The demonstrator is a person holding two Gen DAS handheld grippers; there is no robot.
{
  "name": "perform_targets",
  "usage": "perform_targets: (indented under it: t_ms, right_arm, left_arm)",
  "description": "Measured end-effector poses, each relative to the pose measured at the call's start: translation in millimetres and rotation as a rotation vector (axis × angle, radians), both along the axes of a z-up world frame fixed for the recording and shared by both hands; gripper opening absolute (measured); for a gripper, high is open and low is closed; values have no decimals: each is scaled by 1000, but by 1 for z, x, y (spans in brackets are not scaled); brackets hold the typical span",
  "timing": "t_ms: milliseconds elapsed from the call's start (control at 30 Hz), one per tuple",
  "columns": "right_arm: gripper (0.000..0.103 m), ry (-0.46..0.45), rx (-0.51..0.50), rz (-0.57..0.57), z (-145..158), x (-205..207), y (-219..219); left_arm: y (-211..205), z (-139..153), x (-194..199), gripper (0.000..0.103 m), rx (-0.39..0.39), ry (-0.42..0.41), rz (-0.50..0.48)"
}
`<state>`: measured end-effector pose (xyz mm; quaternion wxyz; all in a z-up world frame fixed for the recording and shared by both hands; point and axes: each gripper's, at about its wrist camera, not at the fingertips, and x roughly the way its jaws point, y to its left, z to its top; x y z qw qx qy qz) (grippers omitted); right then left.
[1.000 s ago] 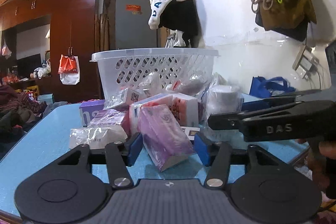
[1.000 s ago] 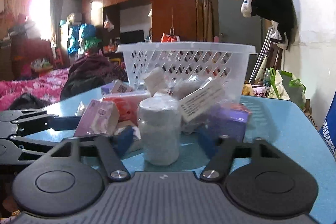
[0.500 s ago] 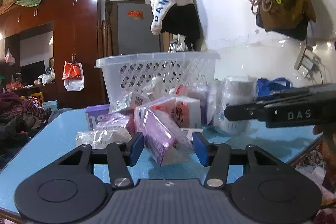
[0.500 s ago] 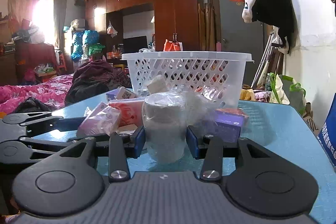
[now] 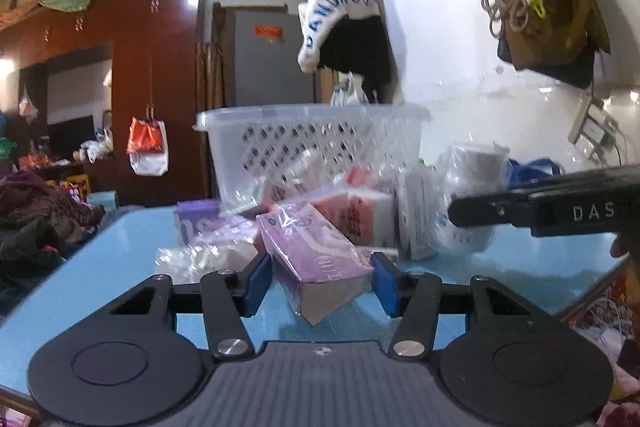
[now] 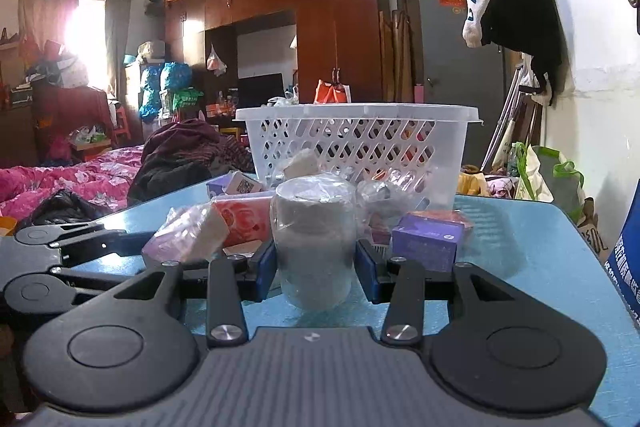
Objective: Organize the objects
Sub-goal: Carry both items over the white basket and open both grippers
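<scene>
the left gripper (image 5: 318, 283) had its blue pads pressed on both sides of a purple wrapped pack (image 5: 316, 259), which sat tilted between them just above the blue table (image 5: 100, 263). the right gripper (image 6: 316, 269) pinched a wrapped white roll (image 6: 314, 239), upright between its pads. the remaining items — a red-and-white pack (image 5: 360, 217) and a small purple box (image 6: 426, 241) among them — lay heaped at 12 o'clock of both grippers. the white basket (image 6: 360, 143) stood just behind the heap, also at 12 o'clock — contents not discernible.
</scene>
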<state>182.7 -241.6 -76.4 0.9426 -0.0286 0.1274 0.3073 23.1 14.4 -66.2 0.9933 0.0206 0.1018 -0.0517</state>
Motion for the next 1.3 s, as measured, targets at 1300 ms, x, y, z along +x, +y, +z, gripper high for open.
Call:
perform_targets:
  t_ms: [1300]
  right_arm:
    - [58, -35, -95, -60, 97, 155, 43]
  left_arm:
    - [24, 132, 216, 86, -21, 146, 96]
